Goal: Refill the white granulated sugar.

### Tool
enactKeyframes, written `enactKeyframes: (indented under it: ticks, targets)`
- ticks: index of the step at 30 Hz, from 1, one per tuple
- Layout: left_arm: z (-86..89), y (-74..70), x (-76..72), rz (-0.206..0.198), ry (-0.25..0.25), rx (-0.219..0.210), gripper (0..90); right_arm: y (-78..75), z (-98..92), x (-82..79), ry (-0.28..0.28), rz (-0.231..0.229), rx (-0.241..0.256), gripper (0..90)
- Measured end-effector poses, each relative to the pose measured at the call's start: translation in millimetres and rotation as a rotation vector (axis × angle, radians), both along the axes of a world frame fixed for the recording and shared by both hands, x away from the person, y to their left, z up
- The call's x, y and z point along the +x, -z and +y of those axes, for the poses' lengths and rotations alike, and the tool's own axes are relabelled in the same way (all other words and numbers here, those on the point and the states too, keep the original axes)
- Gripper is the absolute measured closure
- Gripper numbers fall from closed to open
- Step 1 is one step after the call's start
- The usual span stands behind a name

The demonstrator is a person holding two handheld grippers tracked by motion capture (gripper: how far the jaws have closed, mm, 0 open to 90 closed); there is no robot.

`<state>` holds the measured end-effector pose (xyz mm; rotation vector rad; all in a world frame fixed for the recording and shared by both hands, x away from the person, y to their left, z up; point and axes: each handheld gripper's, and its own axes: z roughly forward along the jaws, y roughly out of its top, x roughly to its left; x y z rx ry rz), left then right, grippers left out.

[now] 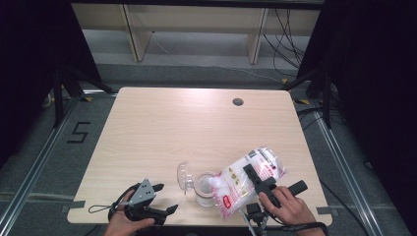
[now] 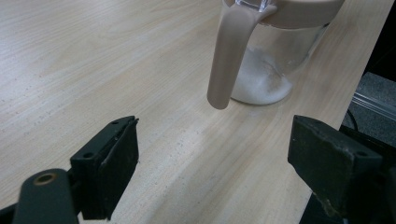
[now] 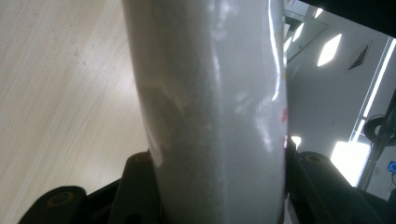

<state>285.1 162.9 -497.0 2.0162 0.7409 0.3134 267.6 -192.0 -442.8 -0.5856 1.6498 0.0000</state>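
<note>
Right gripper [image 1: 257, 180] clamps bag [image 1: 248, 178] over jar [image 1: 205, 190]; left gripper [image 1: 164, 197] gapes.

White bag [image 1: 248, 178], red print; beige-lidded clear jar [image 1: 204, 189].

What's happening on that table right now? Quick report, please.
Right tongs shut on the bag, tipped over the jar. Left tongs open, idle beside it. Jar lid flipped open; nothing in the way.

Bag: clear plastic bag of white granules with red print [image 1: 248, 178], tilted, mouth down over the jar.
Jar: clear glass jar with beige rim [image 1: 204, 189], upright near the table's front edge, a little white powder inside.
</note>
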Motion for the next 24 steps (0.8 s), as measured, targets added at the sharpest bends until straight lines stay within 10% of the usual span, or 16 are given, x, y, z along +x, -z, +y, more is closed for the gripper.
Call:
enactKeyframes:
  ticks: [24]
  targets:
    - [0.1, -0.1, 0.1, 0.0, -0.001, 0.002, 16.1, -2.3, -1.9, -3.9, 0.009, -0.003, -0.007, 61.1]
